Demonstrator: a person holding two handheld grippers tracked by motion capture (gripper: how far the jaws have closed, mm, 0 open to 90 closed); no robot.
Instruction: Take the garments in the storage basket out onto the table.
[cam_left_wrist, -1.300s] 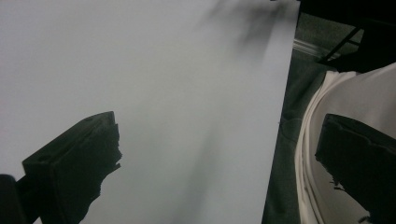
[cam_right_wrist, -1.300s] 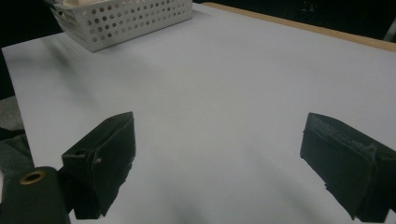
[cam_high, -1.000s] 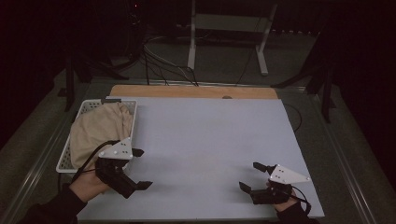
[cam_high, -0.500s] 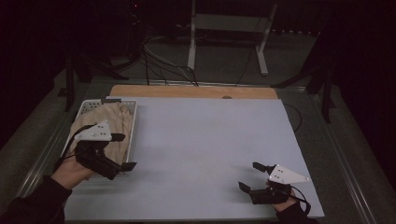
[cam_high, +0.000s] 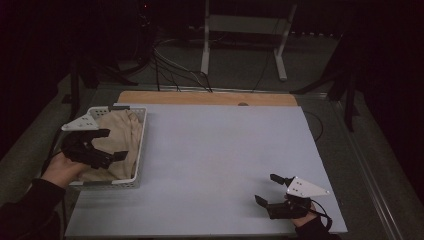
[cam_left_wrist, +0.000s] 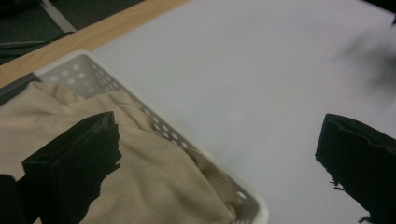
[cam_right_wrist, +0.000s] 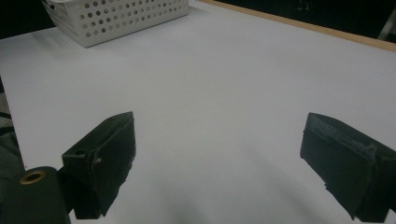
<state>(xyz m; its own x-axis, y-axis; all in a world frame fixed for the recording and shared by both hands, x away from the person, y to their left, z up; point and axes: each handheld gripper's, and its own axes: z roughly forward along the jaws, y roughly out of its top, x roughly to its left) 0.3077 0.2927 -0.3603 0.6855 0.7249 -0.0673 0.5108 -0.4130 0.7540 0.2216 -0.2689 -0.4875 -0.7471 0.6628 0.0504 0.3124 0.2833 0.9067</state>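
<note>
left claw (cam_high: 114, 144) moved over basket (cam_high: 140, 145)

Open white tabletop (cam_high: 215, 155) between left gripper (cam_high: 107, 145) and right gripper (cam_high: 267, 189), blocked at left edge by white basket (cam_high: 141, 135) heaped with beige cloth (cam_high: 120, 137).

Dim, dark surroundings; soft blur close up

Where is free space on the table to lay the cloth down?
The white table is bare from the basket across to the right gripper, and back to the wooden edge. It is crowded at the left: the basket is full of cloth, with the left gripper over it.
</note>
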